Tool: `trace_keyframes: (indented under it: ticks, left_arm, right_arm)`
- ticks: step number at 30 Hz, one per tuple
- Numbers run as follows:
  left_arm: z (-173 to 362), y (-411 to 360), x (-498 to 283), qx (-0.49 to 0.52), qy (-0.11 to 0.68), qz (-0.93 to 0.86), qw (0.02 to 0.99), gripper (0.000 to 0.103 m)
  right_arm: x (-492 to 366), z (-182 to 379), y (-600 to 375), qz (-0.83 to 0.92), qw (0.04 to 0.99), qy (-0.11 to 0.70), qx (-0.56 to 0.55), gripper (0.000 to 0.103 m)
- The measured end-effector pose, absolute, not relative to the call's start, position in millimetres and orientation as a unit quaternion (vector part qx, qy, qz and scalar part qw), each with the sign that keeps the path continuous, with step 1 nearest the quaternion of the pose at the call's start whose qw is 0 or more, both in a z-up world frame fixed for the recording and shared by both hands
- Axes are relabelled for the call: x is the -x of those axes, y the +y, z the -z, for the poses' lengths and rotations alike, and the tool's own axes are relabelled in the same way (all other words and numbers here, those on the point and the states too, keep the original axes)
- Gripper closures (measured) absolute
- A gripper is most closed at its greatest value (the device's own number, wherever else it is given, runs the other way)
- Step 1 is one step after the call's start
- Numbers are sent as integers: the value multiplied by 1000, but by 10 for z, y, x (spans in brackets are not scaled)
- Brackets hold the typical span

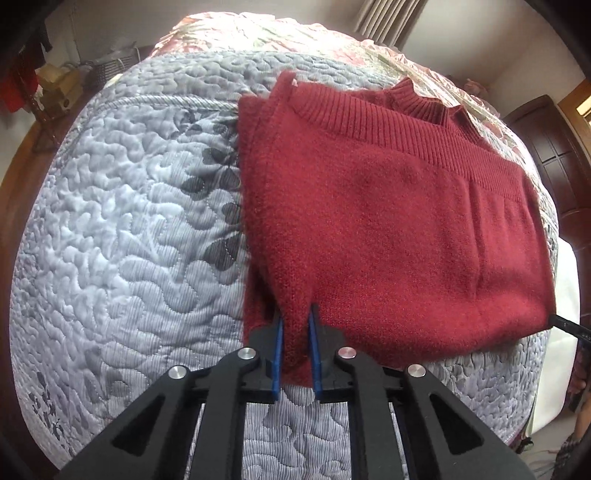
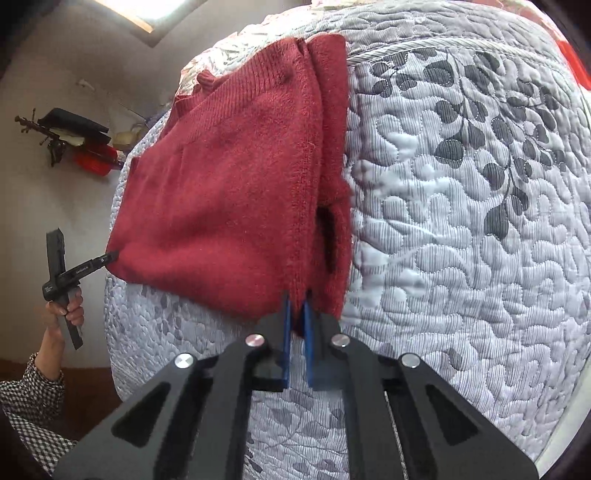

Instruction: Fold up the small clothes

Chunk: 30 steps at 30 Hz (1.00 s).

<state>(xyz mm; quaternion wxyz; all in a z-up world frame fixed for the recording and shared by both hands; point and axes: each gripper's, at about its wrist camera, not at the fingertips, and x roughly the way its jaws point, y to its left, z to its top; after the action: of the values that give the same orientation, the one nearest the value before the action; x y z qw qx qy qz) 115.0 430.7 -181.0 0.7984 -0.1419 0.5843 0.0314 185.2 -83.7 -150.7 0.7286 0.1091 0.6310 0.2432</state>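
A dark red knitted sweater [image 1: 388, 221] lies folded on a grey quilted bedspread [image 1: 129, 221], its ribbed hem and collar at the far side. My left gripper [image 1: 295, 314] is shut on the sweater's near left edge, with red knit pinched between the blue pads [image 1: 277, 343]. In the right wrist view the sweater [image 2: 229, 184] has a folded sleeve layer along its right side. There my right gripper [image 2: 296, 301] is shut on the near right corner. The left gripper [image 2: 110, 255] shows at the near left corner, and the right gripper's tip [image 1: 561, 323] at the right one.
A floral quilt [image 1: 258, 33] covers the far part of the bed. A dark wooden cabinet [image 1: 546, 147] stands at the right, clutter [image 1: 55, 88] at the left. A hand [image 2: 68, 310] in a checked sleeve [image 2: 29, 398] holds the left gripper. Grey bedspread [image 2: 461, 221] extends right of the sweater.
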Motion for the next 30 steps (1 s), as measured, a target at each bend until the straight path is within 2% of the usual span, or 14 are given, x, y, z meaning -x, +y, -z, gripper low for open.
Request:
trace_keyframes:
  ticks: [8, 12, 15, 17, 19, 25, 30]
  left_arm:
    - [2133, 4193, -1192, 103, 595, -45, 796, 89]
    - [2206, 4145, -1167, 82, 591, -53, 801, 83]
    - [2163, 4124, -1191, 83, 591, -56, 801, 77]
    - [2066, 4151, -1193, 80, 590, -64, 801, 67]
    - [1857, 4190, -1159, 79, 567, -83, 816, 65]
    - [1404, 3970, -1453, 86, 512, -67, 852, 64]
    - [1499, 3581, -1834, 83, 512, -36, 854, 63]
  right_arm:
    - [-1888, 1949, -688, -202, 723, 658, -59, 98]
    - [-1913, 2059, -669, -193, 722, 661, -64, 97]
    - [-1921, 1992, -673, -197, 721, 661, -62, 96]
    - [-1939, 1826, -721, -206, 727, 651, -66, 83]
    - [-1969, 1611, -739, -212, 746, 629, -57, 74]
    - [-2476, 1220, -583, -222, 783, 580, -38, 72]
    - [-2937, 1323, -463, -207, 783, 585, -37, 72]
